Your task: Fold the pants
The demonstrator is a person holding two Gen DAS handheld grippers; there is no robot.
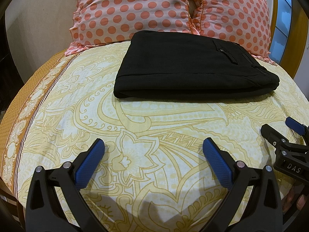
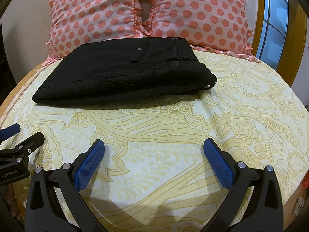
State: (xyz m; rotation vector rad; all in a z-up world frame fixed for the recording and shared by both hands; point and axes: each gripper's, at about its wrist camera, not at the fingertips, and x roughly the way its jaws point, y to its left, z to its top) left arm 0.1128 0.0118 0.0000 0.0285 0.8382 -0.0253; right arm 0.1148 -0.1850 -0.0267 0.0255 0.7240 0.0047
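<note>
Right wrist view alone: pants (image 2: 123,75) pocket button; both grippers' (image 2: 154,145) jaws released, empty.

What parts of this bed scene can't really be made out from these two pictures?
- Underside and inner layers of the folded black pants: hidden by their own top layer, both views.
- Right gripper in the left wrist view: cut off by the right edge.
- Left gripper in the right wrist view: cut off by the left edge.
- Lower parts of the polka-dot pillows: hidden behind the pants.
- Pocket button: too small for detail.
</note>
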